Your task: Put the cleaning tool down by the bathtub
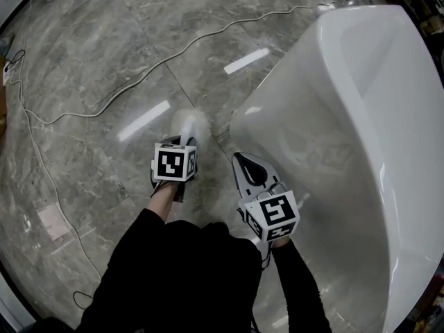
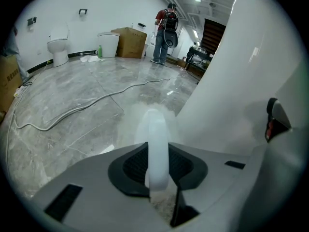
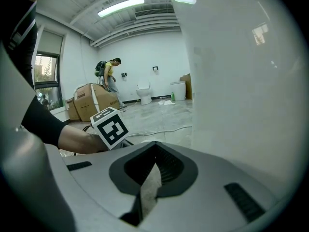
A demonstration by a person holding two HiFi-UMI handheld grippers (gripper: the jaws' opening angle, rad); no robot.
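Observation:
The cleaning tool [image 1: 192, 124] is a white brush with a fluffy head; its smooth white handle [image 2: 157, 149] stands between the jaws of my left gripper [image 1: 186, 144], which is shut on it. The fluffy head hangs just above the grey marble floor, a little left of the white bathtub [image 1: 326, 137]. In the left gripper view the tub wall [image 2: 231, 81] rises close on the right. My right gripper [image 1: 243, 161] is shut and empty, right beside the tub's outer wall [image 3: 241, 81]; its jaws [image 3: 153, 166] meet at the tips.
A long cable [image 1: 139, 75] snakes over the floor to the left. A scrap of paper [image 1: 53, 220] lies at the lower left. Far off stand a toilet [image 2: 59, 45], cardboard boxes [image 2: 130, 41] and a person with a backpack [image 2: 166, 28].

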